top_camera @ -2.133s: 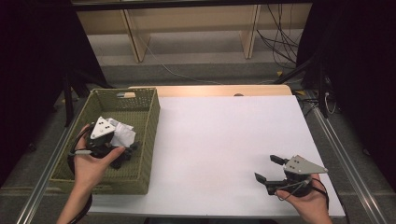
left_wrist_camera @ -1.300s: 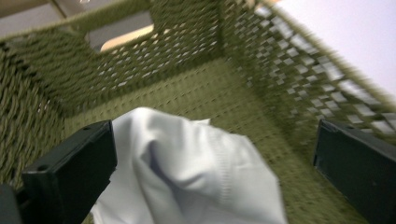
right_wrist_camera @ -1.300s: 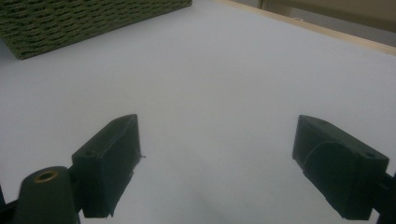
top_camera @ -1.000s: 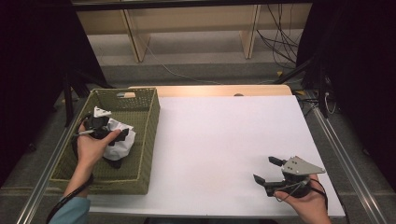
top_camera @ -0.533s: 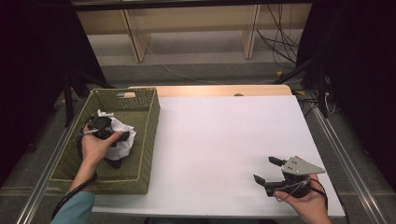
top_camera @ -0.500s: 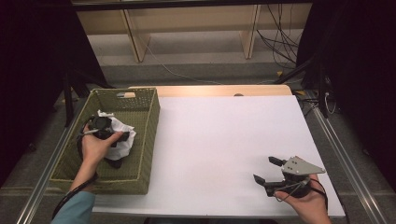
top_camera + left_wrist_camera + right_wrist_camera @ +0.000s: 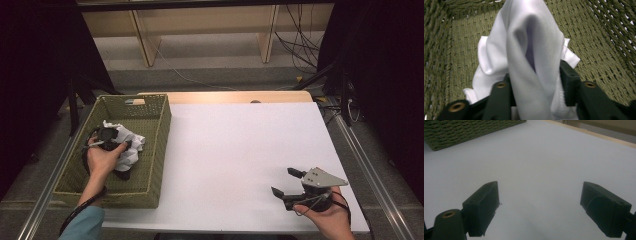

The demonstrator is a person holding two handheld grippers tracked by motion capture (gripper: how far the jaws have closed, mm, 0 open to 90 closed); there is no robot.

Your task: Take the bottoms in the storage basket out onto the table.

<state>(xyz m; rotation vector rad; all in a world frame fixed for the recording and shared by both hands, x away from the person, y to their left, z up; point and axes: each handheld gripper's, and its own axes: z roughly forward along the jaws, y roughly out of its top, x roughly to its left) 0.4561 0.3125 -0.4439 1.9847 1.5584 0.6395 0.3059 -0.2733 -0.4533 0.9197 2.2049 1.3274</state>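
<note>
Pinching a raised fold of the white cloth, your left gripper had just closed its jaws, and the fabric sat squeezed between the two black pads. You held that gripper inside the green woven basket, pointing down toward the basket floor, with your left hand wrapped around its body. From between the jaws the fold rose up and away, spilling past both pads; more of the cloth lay bunched below and to either side of them, resting on the woven bottom. Beyond the jaw tips, the weave of the basket's floor and walls surrounded the cloth on every side. Seen from above, the cloth lay crumpled in the middle part of the basket, under and just beside your hand.

Your right gripper rested low over the white desk, well apart from the basket, held in your right hand near the desk's near edge. Its jaws stood spread wide with nothing but bare desk surface between them. In the right gripper view, a corner of the basket lay far ahead of the jaws and off toward the left one, and the desk's pale wooden edge ran across beyond the right one.
</note>
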